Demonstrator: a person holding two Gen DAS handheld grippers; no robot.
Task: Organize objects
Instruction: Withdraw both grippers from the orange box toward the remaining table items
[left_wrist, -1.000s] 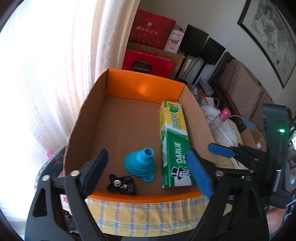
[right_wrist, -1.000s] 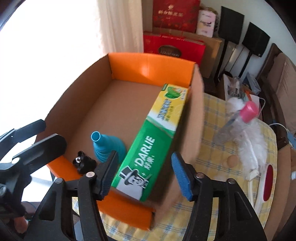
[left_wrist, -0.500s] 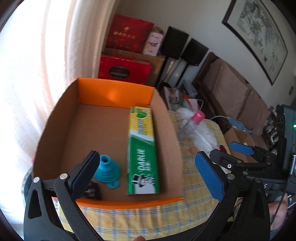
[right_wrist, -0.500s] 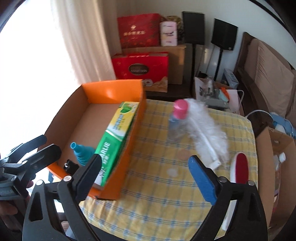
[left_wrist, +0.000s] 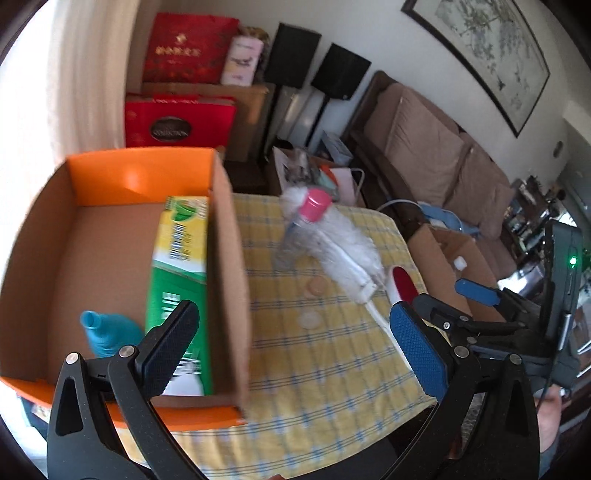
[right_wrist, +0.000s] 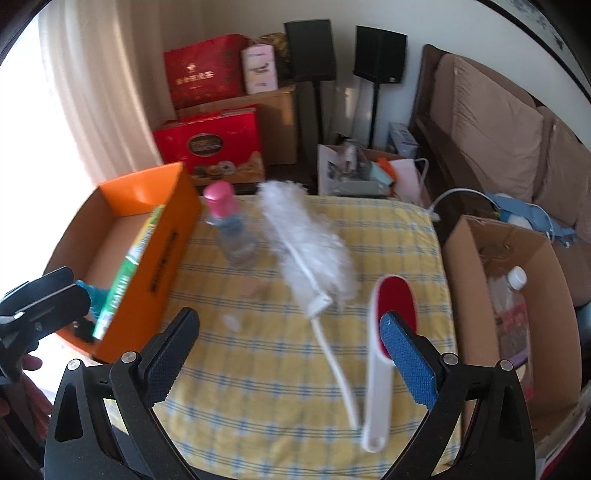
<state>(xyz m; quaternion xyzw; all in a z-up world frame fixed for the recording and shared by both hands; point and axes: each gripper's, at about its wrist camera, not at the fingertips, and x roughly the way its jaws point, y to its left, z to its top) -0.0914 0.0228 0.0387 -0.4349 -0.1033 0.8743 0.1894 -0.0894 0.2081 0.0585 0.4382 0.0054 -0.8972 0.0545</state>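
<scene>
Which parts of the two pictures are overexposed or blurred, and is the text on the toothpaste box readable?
Left wrist view: the window at the left edge is blown out white; the toothpaste box is motion-smeared, its lettering unreadable; the left gripper stays sharp. Right wrist view: the window again glares; the pink-capped bottle and feather duster are soft.

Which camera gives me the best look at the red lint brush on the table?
Right wrist: the lint brush lies whole, red head to white handle, partly behind the open right gripper. Left wrist shows only its red head.
</scene>
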